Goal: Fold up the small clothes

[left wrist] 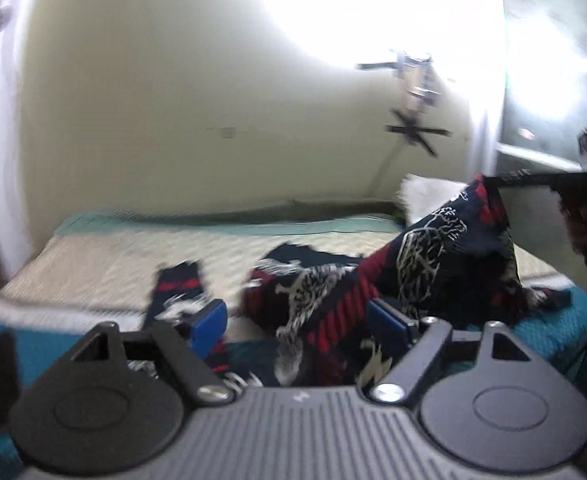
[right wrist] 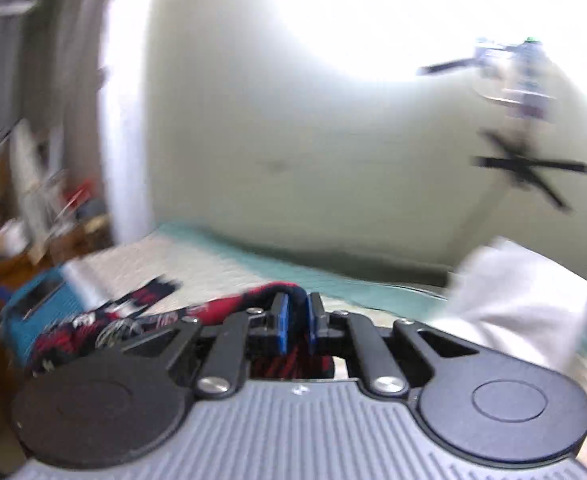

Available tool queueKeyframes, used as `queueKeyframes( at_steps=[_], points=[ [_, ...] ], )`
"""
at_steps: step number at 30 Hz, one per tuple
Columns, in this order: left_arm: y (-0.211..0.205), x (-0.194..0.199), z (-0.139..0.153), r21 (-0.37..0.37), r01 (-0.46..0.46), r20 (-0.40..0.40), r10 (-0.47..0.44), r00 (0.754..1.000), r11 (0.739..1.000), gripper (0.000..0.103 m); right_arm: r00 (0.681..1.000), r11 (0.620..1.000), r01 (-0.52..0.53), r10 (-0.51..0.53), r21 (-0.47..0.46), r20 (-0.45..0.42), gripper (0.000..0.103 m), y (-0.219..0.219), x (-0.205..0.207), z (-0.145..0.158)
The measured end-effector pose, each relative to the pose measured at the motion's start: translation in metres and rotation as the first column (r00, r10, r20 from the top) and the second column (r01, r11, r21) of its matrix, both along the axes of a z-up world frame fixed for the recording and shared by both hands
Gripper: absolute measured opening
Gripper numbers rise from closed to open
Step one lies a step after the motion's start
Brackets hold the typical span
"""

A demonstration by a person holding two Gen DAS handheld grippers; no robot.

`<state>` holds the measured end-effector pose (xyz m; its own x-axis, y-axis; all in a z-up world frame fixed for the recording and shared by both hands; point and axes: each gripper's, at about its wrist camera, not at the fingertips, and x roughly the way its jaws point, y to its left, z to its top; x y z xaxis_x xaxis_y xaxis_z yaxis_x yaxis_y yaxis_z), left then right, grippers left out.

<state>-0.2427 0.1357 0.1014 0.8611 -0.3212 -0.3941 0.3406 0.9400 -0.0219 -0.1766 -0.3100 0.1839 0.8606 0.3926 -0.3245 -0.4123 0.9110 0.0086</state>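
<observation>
Cream quilted bed [left wrist: 105,264] underneath, and the right gripper [right wrist: 296,322] is clamped on the patterned navy-and-red garment [left wrist: 421,264], lifting one end; left gripper [left wrist: 299,320] spread wide, garment draped between its fingers.

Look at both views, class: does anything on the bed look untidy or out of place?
Yes. The patterned garment is bunched, one end lifted by the right gripper. A matching piece lies apart on the bed.
</observation>
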Motion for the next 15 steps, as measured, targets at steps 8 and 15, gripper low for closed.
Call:
queueKeyframes(
  at_steps=[8,15],
  points=[
    [-0.099,0.011,-0.022,0.2,0.272,0.022,-0.282,0.959,0.941,0.085,0.993,0.992,0.109,-0.106,0.064,-0.048,0.0,-0.032,0.011,-0.016],
    [-0.173,0.03,-0.075,0.338,0.382,-0.071,-0.381,0.922,0.86,0.085,0.999,0.997,0.031,-0.032,0.077,0.004,0.0,-0.009,0.032,0.004]
  ],
)
